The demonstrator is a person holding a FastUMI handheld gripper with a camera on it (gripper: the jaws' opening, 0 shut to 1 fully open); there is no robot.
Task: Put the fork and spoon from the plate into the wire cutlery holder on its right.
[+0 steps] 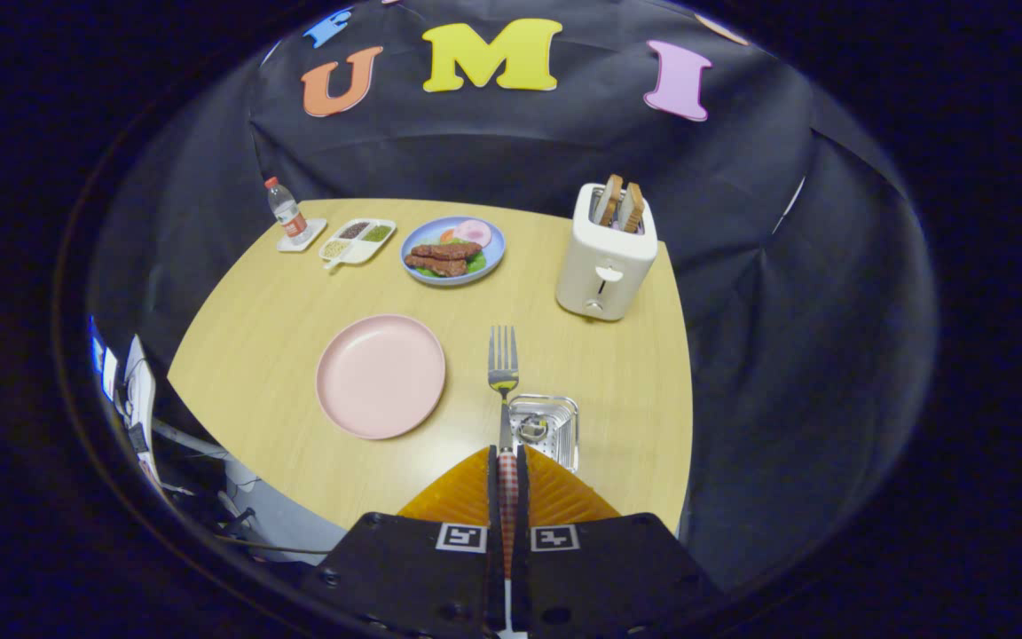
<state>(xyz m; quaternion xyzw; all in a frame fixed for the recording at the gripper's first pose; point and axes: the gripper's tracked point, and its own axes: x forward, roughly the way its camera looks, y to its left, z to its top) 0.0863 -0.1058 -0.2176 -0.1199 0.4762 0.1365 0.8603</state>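
One fork (503, 359) is pinched tight by its handle between both fingers of my tongs (507, 454), tines pointing away, up in the air just beside the wire cutlery holder (555, 435). I think I should tip it handle-down and lower it slowly into the holder, not onto the rim. One spoon looks to be inside already. One pink plate (381, 375) sits bare to the left

We see the fork (503, 366) handle hidden inside the closed claw (507, 454) (wire cutlery holder (546, 429) partly covered; its contents unclear).
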